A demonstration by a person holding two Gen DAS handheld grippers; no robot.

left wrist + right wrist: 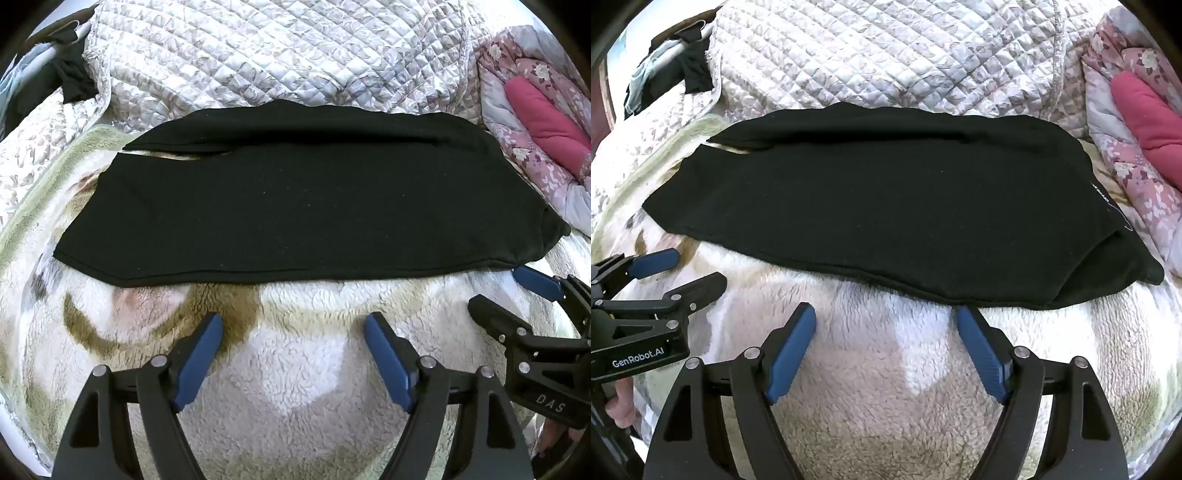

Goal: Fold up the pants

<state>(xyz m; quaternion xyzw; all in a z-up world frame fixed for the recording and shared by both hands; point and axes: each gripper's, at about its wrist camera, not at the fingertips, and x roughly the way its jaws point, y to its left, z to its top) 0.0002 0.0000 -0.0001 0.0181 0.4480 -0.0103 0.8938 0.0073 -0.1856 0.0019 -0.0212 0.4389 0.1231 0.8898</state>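
A bed fills the room's view, covered with a fluffy cream-and-tan fleece blanket (295, 369), and a quilted floral coverlet (258, 55) is heaped at the back.

The black pants (295, 199) lie flat across the fleece just ahead of both sets of fingers, stretched crosswise so the long edge faces the person. They already look doubled leg over leg: a second layer peeks out along the far edge, and the cuffs end off to the left of the fingers while the wider waist end sits to the right. Laid out like that, smooth and square to the person, the cloth seems ready for the next fold, probably end to end.

The left gripper (293, 325) hangs over bare fleece, short of the near hem, its blue fingers (199, 354) spread wide with nothing between them. The right gripper (886, 317) is likewise spread and empty, and its right finger tip is at the hem, touching or just short of it. Both tilt downward toward the cloth, which suits a scoop under the edge. I judge they stand apart so each can take one end of the hem.

Beyond the pants, to the right of the fingers, a pink floral quilt (524, 122) with a red pillow (546, 122) is bunched up, and some dark clothing (74, 81) hangs off to the far left, well clear of the work.
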